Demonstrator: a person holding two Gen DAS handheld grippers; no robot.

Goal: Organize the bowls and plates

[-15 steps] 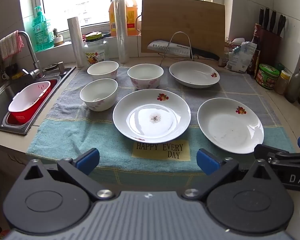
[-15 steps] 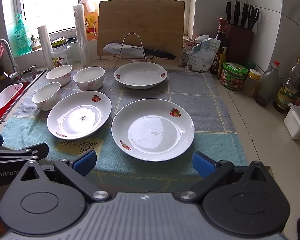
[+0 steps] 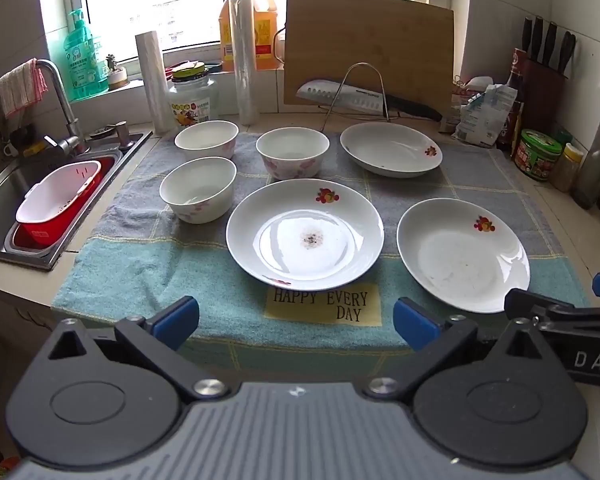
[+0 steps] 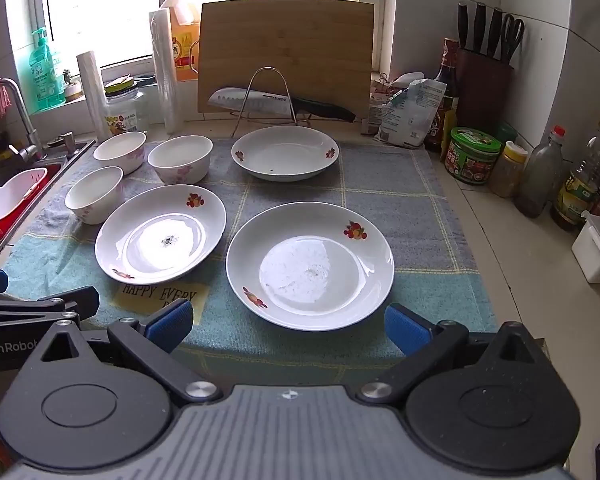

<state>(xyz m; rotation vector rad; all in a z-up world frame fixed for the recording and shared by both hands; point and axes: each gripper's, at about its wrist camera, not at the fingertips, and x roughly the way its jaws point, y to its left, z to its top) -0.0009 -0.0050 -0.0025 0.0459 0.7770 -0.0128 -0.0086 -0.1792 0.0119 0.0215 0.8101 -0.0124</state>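
White plates [image 3: 305, 235] and bowls [image 3: 198, 189] lying unstacked mid-frame; both claws, left claw [image 3: 296, 316] and right claw [image 4: 288, 322], hovering wide, empty; first pickup pending.

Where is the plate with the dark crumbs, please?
The crumb-specked plate lies centre in the left wrist view, just beyond the yellow HAPPY EVERY DAY label, right of the nearest bowl.

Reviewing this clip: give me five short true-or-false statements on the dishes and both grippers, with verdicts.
1. Three bowls sit on the towel. True.
2. The plates are stacked. False: three plates lie separately.
3. The left gripper is open and empty. True.
4. The right gripper grips the nearest plate. False: open, holding nothing.
5. A knife lies in the sink. False: it rests on the wire rack before the cutting board.
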